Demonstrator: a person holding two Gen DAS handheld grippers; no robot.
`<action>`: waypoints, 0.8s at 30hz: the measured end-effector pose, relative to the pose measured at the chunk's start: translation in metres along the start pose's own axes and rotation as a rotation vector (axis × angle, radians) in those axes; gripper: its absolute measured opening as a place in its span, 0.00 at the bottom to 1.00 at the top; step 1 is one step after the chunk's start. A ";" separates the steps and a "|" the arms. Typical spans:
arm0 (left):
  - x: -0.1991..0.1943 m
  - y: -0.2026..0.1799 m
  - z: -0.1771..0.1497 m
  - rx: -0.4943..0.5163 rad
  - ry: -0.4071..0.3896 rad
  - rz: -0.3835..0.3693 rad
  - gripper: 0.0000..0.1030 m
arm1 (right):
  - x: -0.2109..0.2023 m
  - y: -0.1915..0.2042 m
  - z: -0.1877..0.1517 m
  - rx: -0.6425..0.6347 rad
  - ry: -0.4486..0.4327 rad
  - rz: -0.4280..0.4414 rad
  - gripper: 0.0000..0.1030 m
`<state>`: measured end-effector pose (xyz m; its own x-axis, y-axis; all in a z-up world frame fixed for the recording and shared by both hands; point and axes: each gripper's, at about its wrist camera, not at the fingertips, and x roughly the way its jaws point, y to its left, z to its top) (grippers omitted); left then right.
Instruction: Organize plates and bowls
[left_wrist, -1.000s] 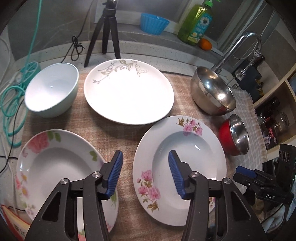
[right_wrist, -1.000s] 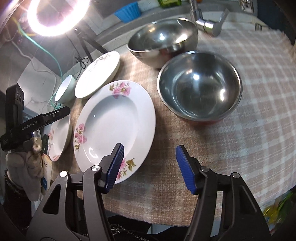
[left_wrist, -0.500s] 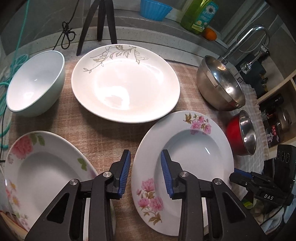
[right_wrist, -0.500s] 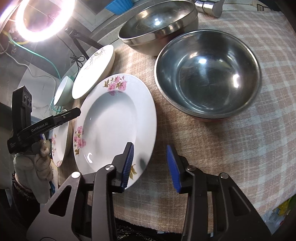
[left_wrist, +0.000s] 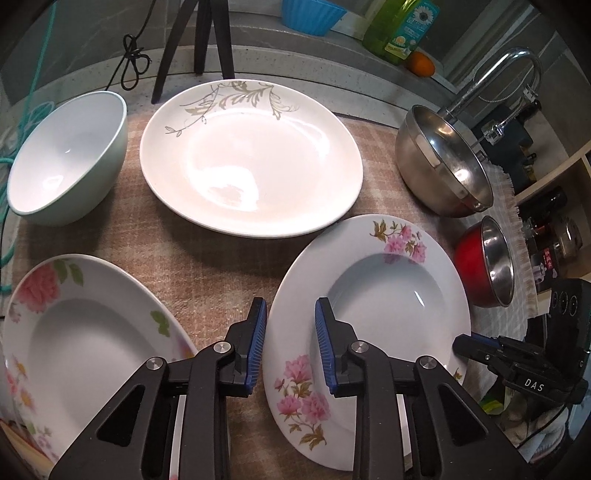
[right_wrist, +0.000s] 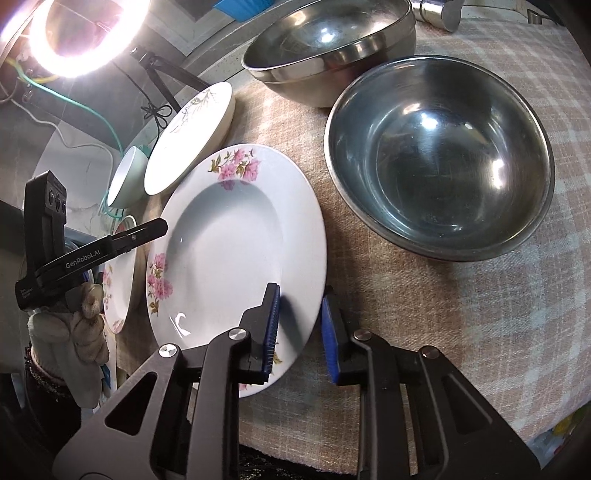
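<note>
Plate (right_wrist: 236, 251) with pink flowers sits at centre frame on the checked cloth (right_wrist: 424, 314), beside a steel bowl (right_wrist: 439, 162). Glazed china: stiff, slick, breakable, best pinched at the rim. Left gripper (left_wrist: 290, 343) and right gripper (right_wrist: 300, 328) straddle opposite rims, jaws narrowed from wide, just closing, not visibly pressing yet; both sit closer than a second ago.
</note>
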<state>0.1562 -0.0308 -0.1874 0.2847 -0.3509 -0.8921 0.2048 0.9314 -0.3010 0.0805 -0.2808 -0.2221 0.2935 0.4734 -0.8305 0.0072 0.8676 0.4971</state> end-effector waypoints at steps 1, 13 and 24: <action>-0.001 0.000 -0.001 -0.001 -0.001 0.004 0.24 | 0.000 0.000 0.000 -0.003 0.000 -0.003 0.22; -0.012 -0.003 -0.028 -0.042 -0.009 0.025 0.24 | 0.001 0.000 0.000 -0.045 0.025 -0.013 0.22; -0.023 -0.008 -0.061 -0.093 -0.018 0.043 0.24 | 0.003 0.005 -0.003 -0.104 0.043 -0.021 0.23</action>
<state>0.0907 -0.0242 -0.1853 0.3078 -0.3117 -0.8989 0.1042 0.9502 -0.2938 0.0784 -0.2750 -0.2226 0.2529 0.4589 -0.8518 -0.0873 0.8876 0.4522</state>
